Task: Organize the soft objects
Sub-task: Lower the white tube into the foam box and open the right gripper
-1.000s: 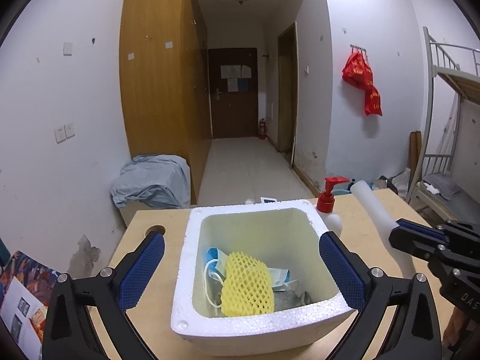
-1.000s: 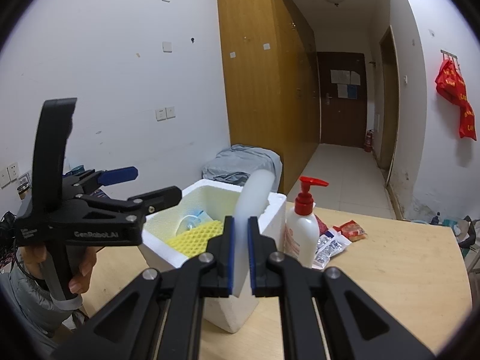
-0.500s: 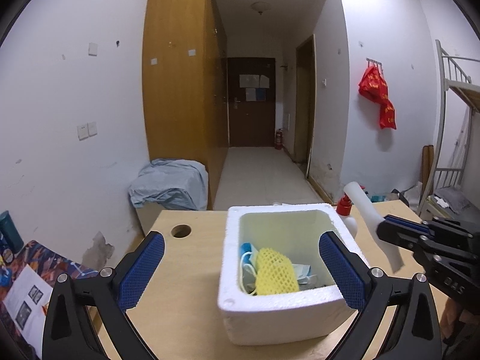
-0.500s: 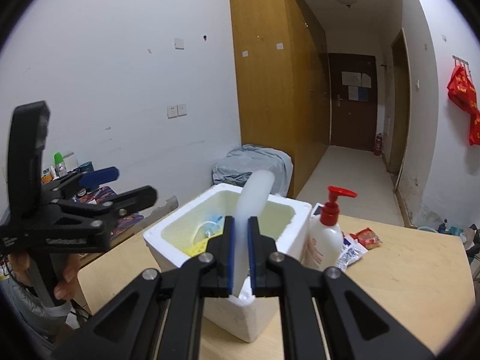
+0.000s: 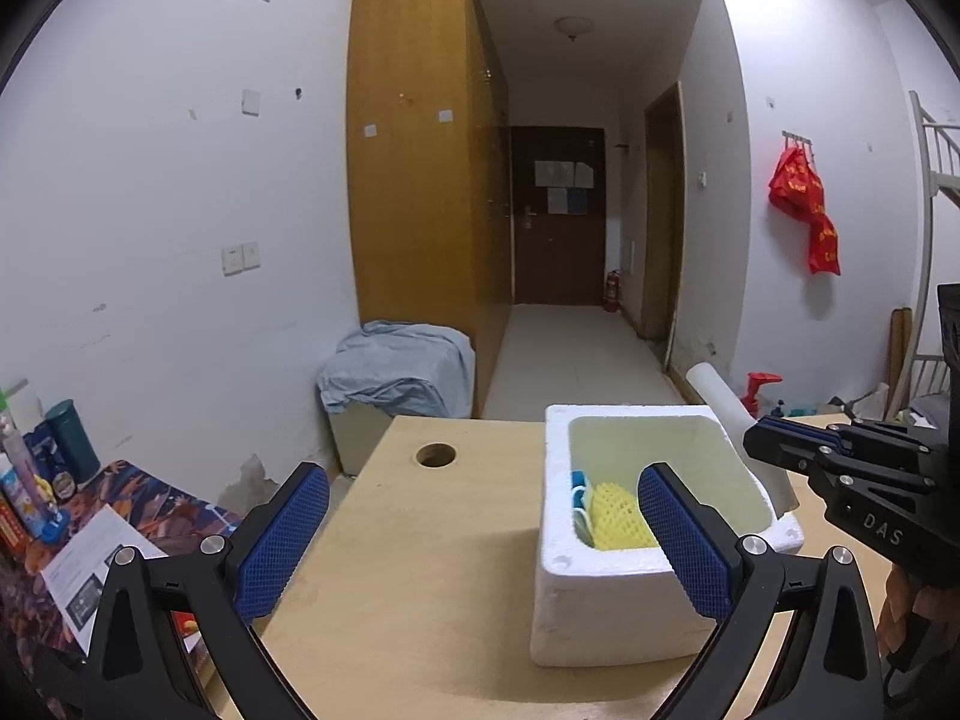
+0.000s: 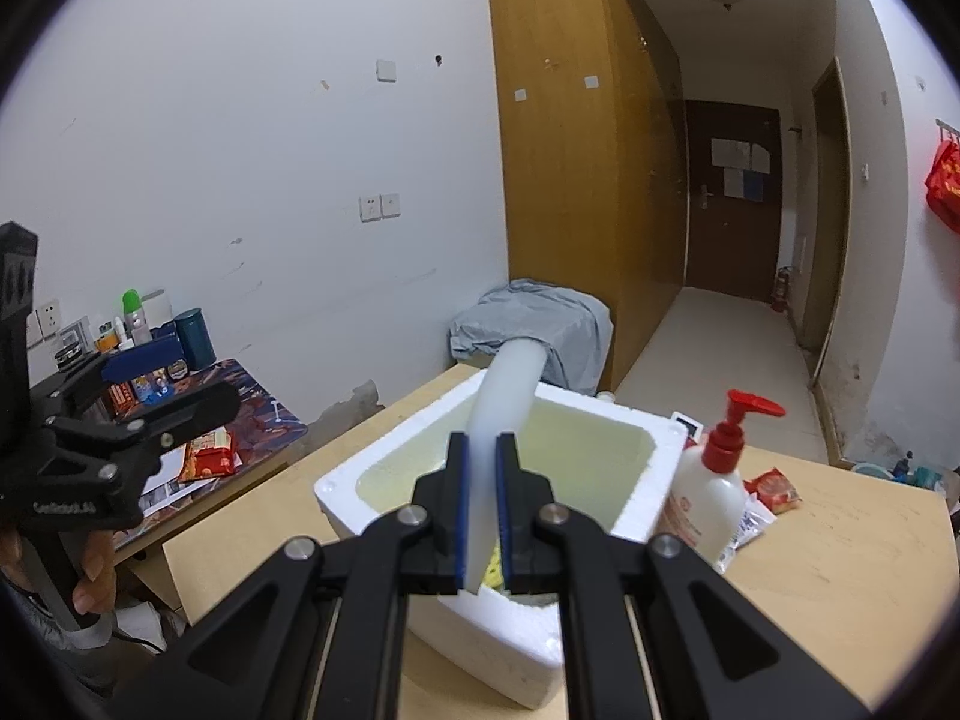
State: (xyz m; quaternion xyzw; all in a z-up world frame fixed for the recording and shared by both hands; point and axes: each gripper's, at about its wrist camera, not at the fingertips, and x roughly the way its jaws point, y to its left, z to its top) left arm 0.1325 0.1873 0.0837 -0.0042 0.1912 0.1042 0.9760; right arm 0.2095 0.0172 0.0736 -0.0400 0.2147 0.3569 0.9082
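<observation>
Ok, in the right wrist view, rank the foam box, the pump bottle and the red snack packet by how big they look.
Largest to smallest, as they appear:
1. Foam box, clearly the biggest.
2. Pump bottle, standing right beside the box.
3. Red snack packet, smallest; it lies a little farther back on the table, so nearness exaggerates the gap somewhat.

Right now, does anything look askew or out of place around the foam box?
Nothing spilled or damaged. The white foam tube, clamped in the right gripper, slants across the foam box rim instead of lying inside with the yellow net.
</observation>
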